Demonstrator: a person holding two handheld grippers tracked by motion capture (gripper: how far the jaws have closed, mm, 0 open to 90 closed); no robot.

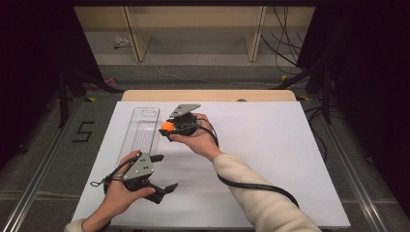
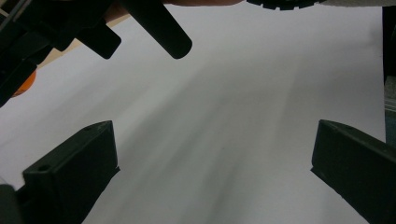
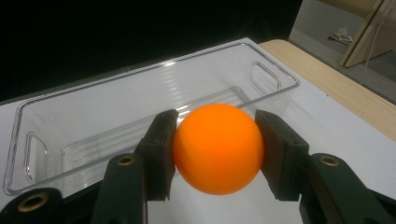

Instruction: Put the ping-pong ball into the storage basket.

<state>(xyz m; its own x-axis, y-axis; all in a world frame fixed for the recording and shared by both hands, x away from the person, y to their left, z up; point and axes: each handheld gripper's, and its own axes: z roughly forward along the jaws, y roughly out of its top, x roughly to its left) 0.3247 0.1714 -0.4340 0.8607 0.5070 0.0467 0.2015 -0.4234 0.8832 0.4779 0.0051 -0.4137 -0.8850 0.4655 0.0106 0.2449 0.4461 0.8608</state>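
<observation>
An orange ball is clamped between the two black jaws of my right gripper, which is shut on it. From above, the right gripper holds the ball just right of a long clear plastic bin, near the bin's far half. The bin lies directly ahead of the ball in the right gripper view and looks empty. My left gripper rests low near the table's front left with its jaws wide apart and nothing between them.
A white sheet covers the wooden table. A black cable trails along the right forearm. Beyond the table's far edge are wooden shelf legs and floor cables.
</observation>
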